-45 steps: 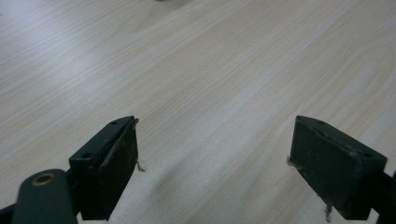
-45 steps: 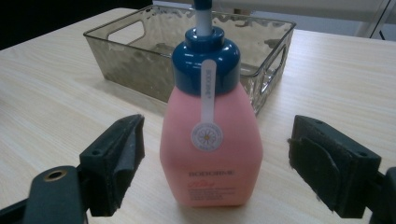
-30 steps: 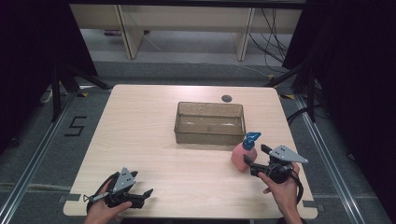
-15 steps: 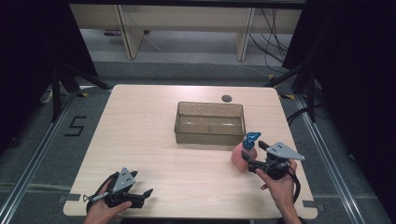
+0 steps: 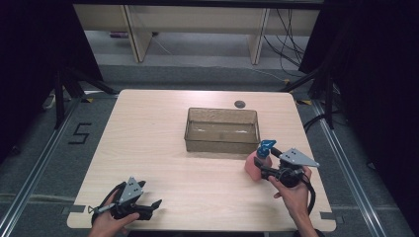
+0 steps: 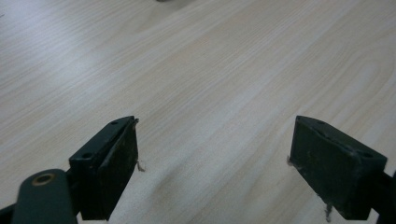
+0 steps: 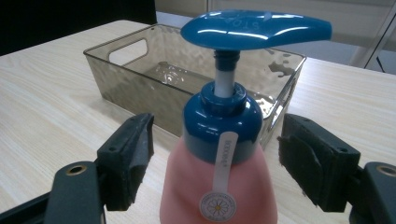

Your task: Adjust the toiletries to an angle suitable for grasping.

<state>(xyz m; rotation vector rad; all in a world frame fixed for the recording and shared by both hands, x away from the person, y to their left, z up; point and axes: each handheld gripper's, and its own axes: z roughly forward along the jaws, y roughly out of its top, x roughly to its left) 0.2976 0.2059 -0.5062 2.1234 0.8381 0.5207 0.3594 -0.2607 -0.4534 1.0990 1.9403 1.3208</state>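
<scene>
Right gripper [image 7: 219,163]: jaws spread, just been closing around pink pump bottle [image 7: 219,186], standing between them, pads not touching. Left gripper [image 6: 215,172]: jaws spread, empty. Risk: one pad landing first tips the bottle toward the bin [image 7: 126,84] behind.

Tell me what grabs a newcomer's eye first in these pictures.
First, the pink pump bottle with its blue top, standing upright at the table's right side between the right gripper, whose jaws have just been closing around it with gaps left on both sides. Just behind it sits a smoky clear bin, mid-table. Near the front left edge, the left gripper rests with jaws open over bare wood.
</scene>
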